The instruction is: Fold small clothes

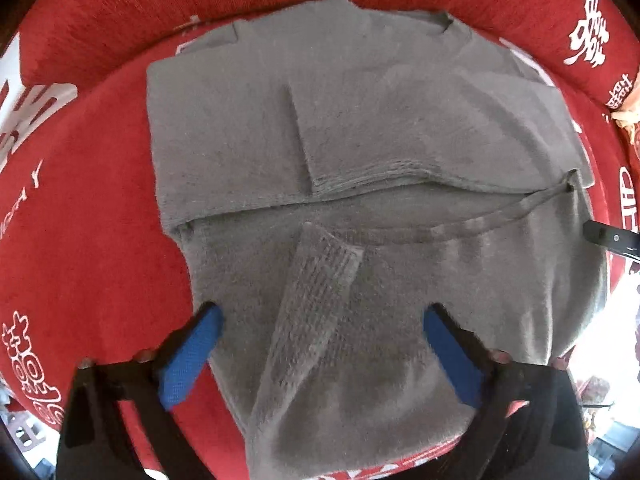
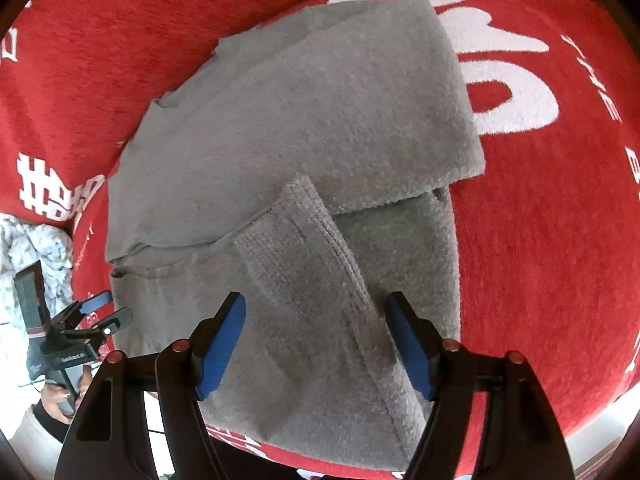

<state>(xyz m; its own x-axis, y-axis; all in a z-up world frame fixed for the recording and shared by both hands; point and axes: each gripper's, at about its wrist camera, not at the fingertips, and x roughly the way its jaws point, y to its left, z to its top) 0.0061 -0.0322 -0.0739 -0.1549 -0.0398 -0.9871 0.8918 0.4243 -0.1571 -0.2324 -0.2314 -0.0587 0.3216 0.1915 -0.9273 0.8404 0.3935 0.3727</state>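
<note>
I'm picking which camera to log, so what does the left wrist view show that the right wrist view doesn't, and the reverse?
Only the left wrist view shows the sweater's neckline band and the folded hem edge. Only the right wrist view shows the left gripper from outside, beside the sweater's edge, plus pale crumpled fabric. Both show the grey sweater partly folded on the red cushion, a ribbed sleeve cuff on top, and open blue-padded grippers.
</note>
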